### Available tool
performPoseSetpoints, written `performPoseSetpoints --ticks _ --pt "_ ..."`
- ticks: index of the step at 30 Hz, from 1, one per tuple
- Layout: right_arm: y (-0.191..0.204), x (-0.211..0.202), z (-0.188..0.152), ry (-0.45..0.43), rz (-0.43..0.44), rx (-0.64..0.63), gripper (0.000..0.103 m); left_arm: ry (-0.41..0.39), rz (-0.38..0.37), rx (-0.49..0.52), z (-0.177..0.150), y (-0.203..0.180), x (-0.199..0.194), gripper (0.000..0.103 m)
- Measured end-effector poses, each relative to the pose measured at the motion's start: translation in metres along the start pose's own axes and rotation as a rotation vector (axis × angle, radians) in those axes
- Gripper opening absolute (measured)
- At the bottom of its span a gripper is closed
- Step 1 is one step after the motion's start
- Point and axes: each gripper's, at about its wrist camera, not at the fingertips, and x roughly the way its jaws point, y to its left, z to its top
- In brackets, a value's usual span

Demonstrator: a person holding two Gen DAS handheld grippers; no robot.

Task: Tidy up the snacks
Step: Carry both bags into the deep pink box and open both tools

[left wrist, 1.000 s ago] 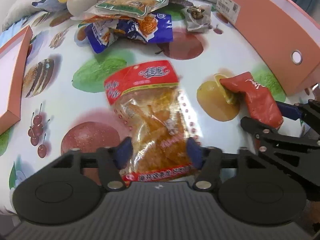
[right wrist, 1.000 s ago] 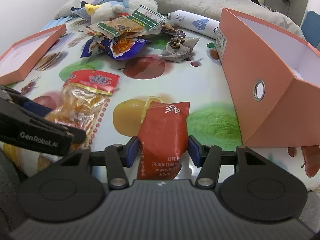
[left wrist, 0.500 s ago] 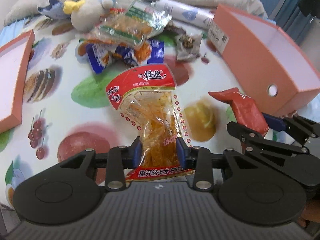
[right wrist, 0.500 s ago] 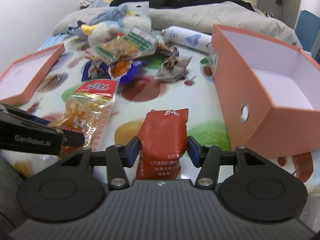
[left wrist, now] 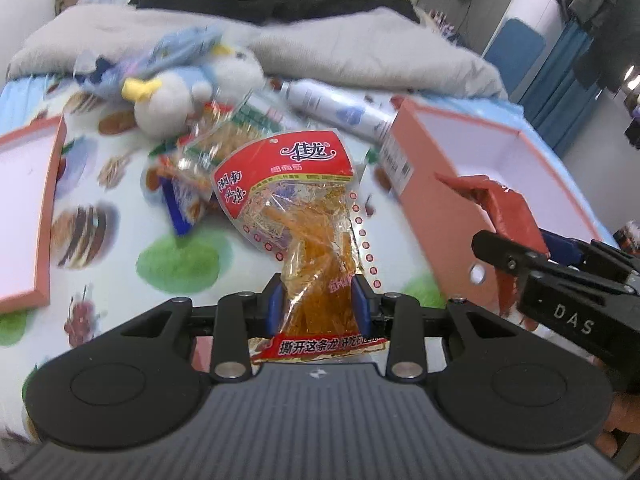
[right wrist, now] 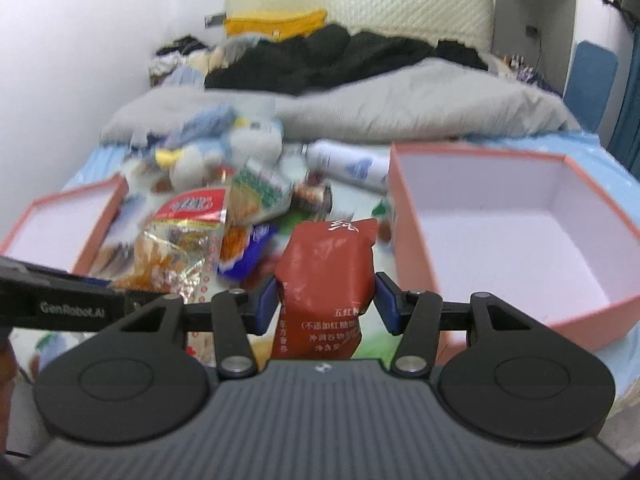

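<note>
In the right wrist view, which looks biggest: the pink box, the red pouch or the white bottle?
1. Pink box, largest.
2. Red pouch. It sits close to the camera, so it may look bigger than it is.
3. White bottle, smallest. It lies far back and is partly hidden, so its true size is unsure.

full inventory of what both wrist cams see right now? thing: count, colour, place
clear snack bag: 1, red header, orange strips, held in left gripper.
red pouch: 1, dark red, held in right gripper.
open box: 1, salmon outside, white inside, right side of the cloth.
box lid: 1, salmon rim, white inside, left edge.
snack pile: several blurred packets, green, blue, orange, behind the held bag.
plush toy: 1, white and blue, yellow beak, far side of pile.
spray can: 1, white, lying beside the box.
fruit-print cloth: 1, white with fruit, under everything.
grey blanket: 1, behind the cloth.
left gripper: jaws shut on the bag.
right gripper: jaws shut on the pouch.
</note>
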Motion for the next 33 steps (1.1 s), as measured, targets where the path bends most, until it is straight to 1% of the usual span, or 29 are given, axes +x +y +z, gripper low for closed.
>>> performPoseSetpoints --ticks 7,12,18,22,25,29,33 --pt "-0.017 -0.020 0.037 -0.094 -0.027 0.002 0.054 -0.098 -0.046 0.021 0.044 -0.021 -0.025 0.040" --pt "-0.042 -0.035 0.057 -0.154 -0.052 0.048 0.054 -0.151 -0.086 0.066 0.071 -0.049 -0.033 0.040" --pt "-0.073 -0.043 0.069 -0.193 -0.096 0.076 0.054 -0.184 -0.129 0.109 0.095 -0.086 -0.034 0.039" --pt "-0.096 -0.041 0.070 -0.197 -0.121 0.100 0.054 -0.181 -0.149 0.135 0.104 -0.111 -0.024 0.039" --pt "-0.112 -0.035 0.066 -0.180 -0.141 0.117 0.054 -0.161 -0.162 0.151 0.106 -0.130 -0.009 0.038" --pt "-0.140 -0.021 0.056 -0.143 -0.160 0.149 0.054 -0.121 -0.172 0.167 0.107 -0.153 0.019 0.037" --pt "-0.163 -0.005 0.045 -0.098 -0.169 0.165 0.054 -0.067 -0.175 0.182 0.105 -0.176 0.054 0.036"
